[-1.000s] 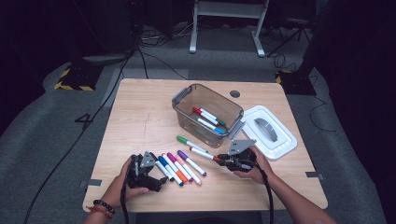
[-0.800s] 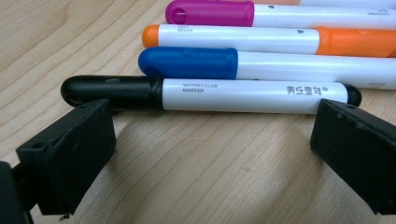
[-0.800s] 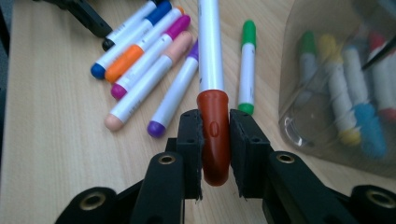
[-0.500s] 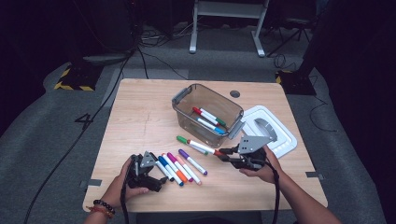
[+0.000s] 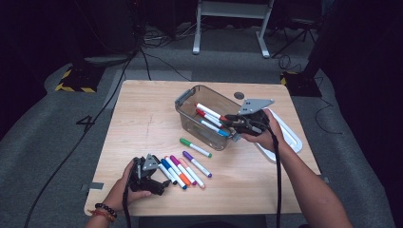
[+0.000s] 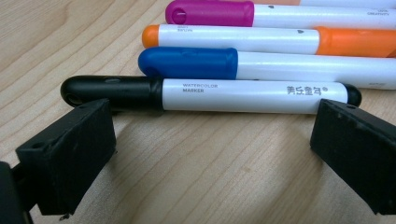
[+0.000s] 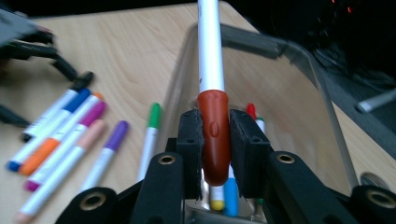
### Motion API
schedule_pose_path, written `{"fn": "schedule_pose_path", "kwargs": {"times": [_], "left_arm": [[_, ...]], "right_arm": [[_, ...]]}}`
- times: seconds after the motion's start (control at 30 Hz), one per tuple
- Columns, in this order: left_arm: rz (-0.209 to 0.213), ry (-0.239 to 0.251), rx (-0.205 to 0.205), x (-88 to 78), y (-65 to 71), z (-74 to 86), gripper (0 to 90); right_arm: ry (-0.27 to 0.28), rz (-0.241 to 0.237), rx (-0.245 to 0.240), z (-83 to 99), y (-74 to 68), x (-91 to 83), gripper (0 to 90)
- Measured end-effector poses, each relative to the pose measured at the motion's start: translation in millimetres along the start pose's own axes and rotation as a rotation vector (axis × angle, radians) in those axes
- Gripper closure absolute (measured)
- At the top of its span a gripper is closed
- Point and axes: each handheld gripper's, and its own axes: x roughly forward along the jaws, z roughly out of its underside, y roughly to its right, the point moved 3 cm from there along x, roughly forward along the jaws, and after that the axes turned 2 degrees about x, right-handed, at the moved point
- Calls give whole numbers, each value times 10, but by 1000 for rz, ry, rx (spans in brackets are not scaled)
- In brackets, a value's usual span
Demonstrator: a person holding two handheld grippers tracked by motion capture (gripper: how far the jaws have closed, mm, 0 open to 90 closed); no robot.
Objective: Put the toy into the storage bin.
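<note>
Pale wood-grain counter point(image 5: 142, 118) under you: your right hand-held gripper point(image 7: 215, 140) clamps a glossy red-capped marker point(image 7: 212, 93) over the clear plastic bin point(image 5: 187, 102), its far end cut off. Your left hand-held gripper point(image 6: 210, 135) gapes wide, near-left, straddling the black-capped marker point(image 6: 210, 95) untouched.

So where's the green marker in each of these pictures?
High view: the green marker lies alone at mid-table, just in front of the clear bin.
Left gripper view: not in it.
Right gripper view: green marker left of the jaws, green cap pointing away, beside the bin's wall.
Shared landmark: the purple marker next to it.
</note>
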Motion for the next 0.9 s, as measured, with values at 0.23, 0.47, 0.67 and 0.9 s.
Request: {"fn": "schedule_pose_path", "kwargs": {"times": [0.23,0.47,0.67,0.9], "left_arm": [[1,0,0,1,-1,0,4],[2,0,1,1,-2,-1,4],[2,0,2,1,-2,-1,4],[2,0,2,1,-2,-1,4]], "right_arm": [[-132,-12,53,-8,222,437,750],[-229,-32,51,-3,249,717,750],[-296,-65,74,12,276,887,750],[-376,-79,78,66,235,1042,699]]}}
